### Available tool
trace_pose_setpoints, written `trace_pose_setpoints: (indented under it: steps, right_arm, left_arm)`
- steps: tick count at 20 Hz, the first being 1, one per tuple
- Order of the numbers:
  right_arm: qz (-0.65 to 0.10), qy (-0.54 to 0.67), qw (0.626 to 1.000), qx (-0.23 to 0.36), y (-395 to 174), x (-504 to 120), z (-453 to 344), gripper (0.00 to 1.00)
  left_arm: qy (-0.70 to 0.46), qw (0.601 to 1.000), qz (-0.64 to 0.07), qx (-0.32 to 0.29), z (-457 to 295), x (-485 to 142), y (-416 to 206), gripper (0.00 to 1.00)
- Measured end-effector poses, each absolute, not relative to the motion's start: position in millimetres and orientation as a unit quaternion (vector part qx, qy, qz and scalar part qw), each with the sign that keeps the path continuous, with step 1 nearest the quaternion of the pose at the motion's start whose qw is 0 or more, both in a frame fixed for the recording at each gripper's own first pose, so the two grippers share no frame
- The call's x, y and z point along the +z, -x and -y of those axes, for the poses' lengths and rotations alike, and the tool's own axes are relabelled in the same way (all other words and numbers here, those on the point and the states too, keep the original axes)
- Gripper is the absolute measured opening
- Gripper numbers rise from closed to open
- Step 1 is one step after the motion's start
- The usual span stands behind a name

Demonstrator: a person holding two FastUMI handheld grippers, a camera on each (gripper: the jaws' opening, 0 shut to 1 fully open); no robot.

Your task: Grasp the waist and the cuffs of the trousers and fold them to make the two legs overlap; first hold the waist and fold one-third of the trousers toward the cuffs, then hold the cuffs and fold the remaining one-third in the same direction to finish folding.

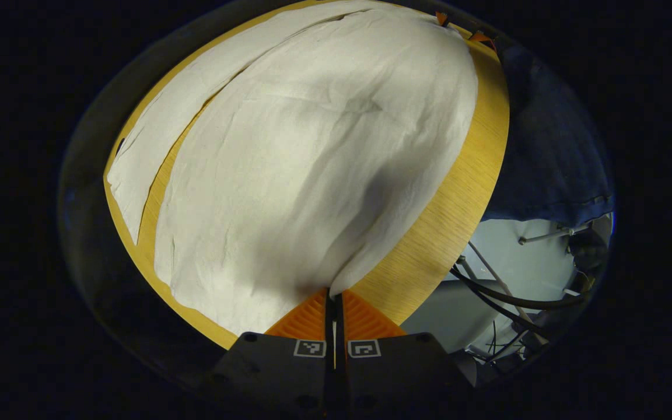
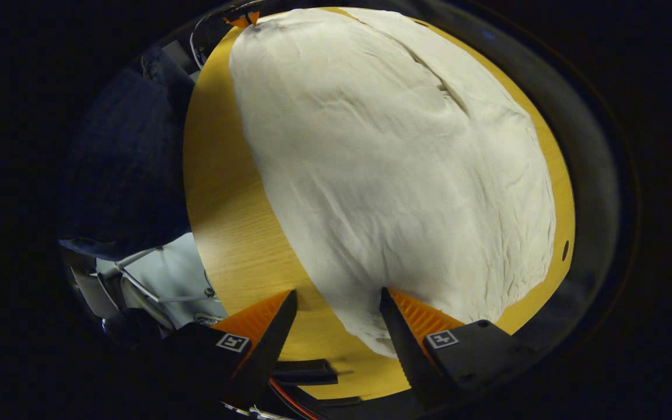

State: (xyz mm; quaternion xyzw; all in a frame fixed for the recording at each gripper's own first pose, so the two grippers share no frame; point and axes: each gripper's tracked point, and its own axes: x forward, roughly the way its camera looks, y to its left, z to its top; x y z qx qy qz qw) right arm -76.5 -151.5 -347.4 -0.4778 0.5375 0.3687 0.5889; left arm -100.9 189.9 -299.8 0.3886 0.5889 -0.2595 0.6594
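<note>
Left hand-held gripper [image 1: 334, 297] clamped on edge of cream-white cloth trousers [image 1: 312, 175] spread on round yellow wooden desk [image 1: 464, 192]. Right hand-held gripper [image 2: 336, 309] apart, straddling trouser edge.

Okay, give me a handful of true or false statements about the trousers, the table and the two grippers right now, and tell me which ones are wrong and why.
1. The trousers are white and lie on a wooden table. True.
2. The left gripper is wide open above bare wood. False: its fingers are closed together at the edge of the trousers, seemingly pinching the fabric.
3. The right gripper is open, with a corner of the trousers lying between its fingers. True.
4. The trousers are already folded into a small thick bundle. False: they lie spread out over most of the table, with one leg partly showing beside the other in the left gripper view.
5. Dark blue fabric hangs beside the table. True.
</note>
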Motion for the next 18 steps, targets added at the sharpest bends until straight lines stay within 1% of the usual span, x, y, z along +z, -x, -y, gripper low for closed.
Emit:
trace_pose_setpoints:
  steps: [1, 3, 5, 6, 8, 9, 10, 11, 12, 14, 16, 17, 18]
  right_arm:
    - [-0.538, 0.480, 0.587, 0.368, 75.5, -347.1, 150.5, 0.89]
    - [-0.544, 0.482, 0.584, 0.362, 74.7, -347.3, 150.1, 0.90]
    - [-0.546, 0.481, 0.586, 0.357, 71.9, -345.2, 149.3, 0.88]
    - [-0.548, 0.479, 0.589, 0.351, 69.5, -345.0, 150.6, 0.80]
    - [-0.550, 0.480, 0.593, 0.340, 67.0, -343.6, 151.4, 0.55]
    - [-0.550, 0.482, 0.594, 0.336, 66.3, -344.9, 153.6, 0.55]
    - [-0.547, 0.485, 0.598, 0.329, 63.3, -343.0, 152.9, 0.41]
    - [-0.547, 0.486, 0.602, 0.320, 61.3, -343.3, 155.1, 0.29]
    - [-0.547, 0.485, 0.605, 0.315, 59.8, -342.5, 155.6, 0.21]
    - [-0.552, 0.480, 0.607, 0.311, 59.1, -343.1, 154.9, 0.13]
    - [-0.559, 0.474, 0.609, 0.302, 59.4, -339.0, 154.0, 0.13]
    - [-0.565, 0.470, 0.609, 0.298, 59.7, -340.6, 155.7, 0.08]
    - [-0.568, 0.465, 0.610, 0.298, 59.4, -342.0, 155.7, 0.08]
  left_arm:
    - [-0.391, 0.658, -0.589, -0.259, -189.8, -299.1, 99.7, 0.00]
    - [-0.393, 0.657, -0.588, -0.260, -191.0, -294.6, 97.6, 0.00]
    - [-0.391, 0.657, -0.589, -0.261, -190.5, -296.4, 99.4, 0.00]
    - [-0.391, 0.656, -0.590, -0.262, -190.2, -299.1, 101.5, 0.00]
    - [-0.389, 0.655, -0.592, -0.263, -191.0, -296.9, 99.7, 0.00]
    - [-0.389, 0.655, -0.592, -0.264, -190.6, -295.3, 98.1, 0.00]
    - [-0.389, 0.654, -0.592, -0.265, -189.4, -291.7, 94.8, 0.00]
    - [-0.388, 0.655, -0.592, -0.266, -189.7, -291.9, 94.9, 0.00]
    - [-0.387, 0.655, -0.592, -0.266, -190.6, -295.1, 98.3, 0.00]
    - [-0.387, 0.655, -0.591, -0.270, -189.8, -297.6, 100.6, 0.00]
    - [-0.386, 0.655, -0.590, -0.273, -189.7, -299.4, 103.3, 0.00]
    - [-0.385, 0.655, -0.590, -0.273, -189.0, -302.8, 104.7, 0.00]
    - [-0.384, 0.655, -0.591, -0.272, -189.5, -304.7, 105.6, 0.00]
